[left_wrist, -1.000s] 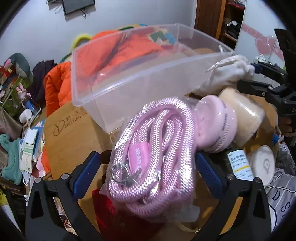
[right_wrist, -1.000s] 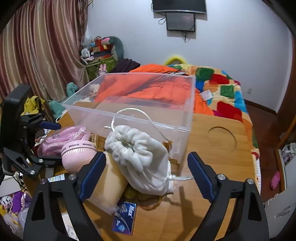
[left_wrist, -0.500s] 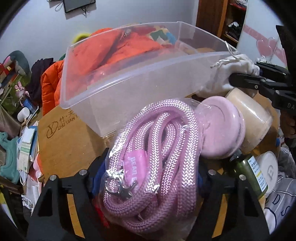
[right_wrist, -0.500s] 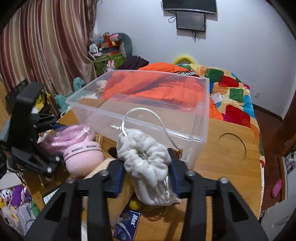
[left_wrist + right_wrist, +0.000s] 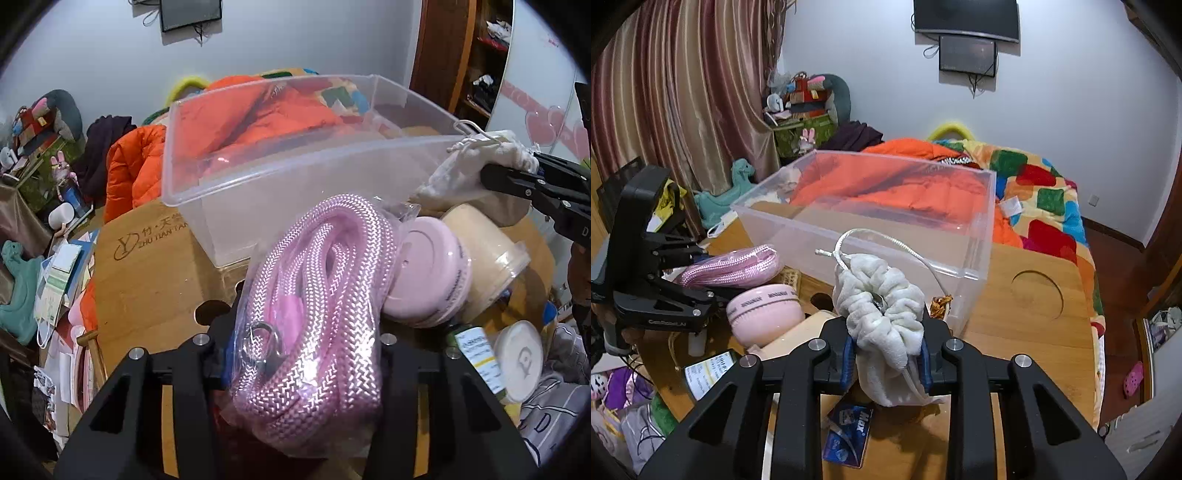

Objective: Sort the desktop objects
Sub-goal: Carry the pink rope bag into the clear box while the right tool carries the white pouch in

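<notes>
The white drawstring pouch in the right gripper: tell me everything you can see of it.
The white drawstring pouch looks like soft, fleecy cloth, its mouth gathered into ruffles by a pale cord that loops up over the near rim of the clear plastic bin. The right gripper is shut on its middle, blue-padded fingers squeezing both sides, bottom hanging below. It is held mouth-up in front of the bin. Contents hidden.
</notes>
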Demonstrator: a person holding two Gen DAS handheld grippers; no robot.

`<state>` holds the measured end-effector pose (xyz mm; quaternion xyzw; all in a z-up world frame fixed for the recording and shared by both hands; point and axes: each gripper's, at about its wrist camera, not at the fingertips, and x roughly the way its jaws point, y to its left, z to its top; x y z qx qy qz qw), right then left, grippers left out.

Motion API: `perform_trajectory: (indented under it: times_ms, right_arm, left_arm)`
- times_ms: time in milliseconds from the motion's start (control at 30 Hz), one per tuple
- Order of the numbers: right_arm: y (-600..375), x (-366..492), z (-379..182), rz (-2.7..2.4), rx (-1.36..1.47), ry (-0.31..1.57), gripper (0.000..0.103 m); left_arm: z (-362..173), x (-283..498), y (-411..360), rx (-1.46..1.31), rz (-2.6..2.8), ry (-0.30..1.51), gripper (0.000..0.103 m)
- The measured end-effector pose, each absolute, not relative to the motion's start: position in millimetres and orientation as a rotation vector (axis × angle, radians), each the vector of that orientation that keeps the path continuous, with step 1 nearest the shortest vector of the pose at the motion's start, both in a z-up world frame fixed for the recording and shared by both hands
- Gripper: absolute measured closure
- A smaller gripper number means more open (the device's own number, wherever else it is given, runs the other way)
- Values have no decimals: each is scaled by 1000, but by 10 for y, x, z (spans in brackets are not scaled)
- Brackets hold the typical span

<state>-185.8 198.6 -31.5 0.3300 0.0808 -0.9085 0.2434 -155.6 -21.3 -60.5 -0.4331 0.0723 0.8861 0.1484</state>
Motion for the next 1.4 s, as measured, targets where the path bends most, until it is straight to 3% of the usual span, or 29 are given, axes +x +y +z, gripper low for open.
perform_trajectory:
  times_ms: [800, 1400]
  right_arm:
    - [2100, -1513, 317, -2515, 734, 185, 79]
    - [2075, -1740, 675, -2523, 668, 165, 79]
  left_arm:
    - [79, -1104, -383, -972, 2732, 56, 58]
    - [492, -1383, -412, -852, 2772, -6, 58]
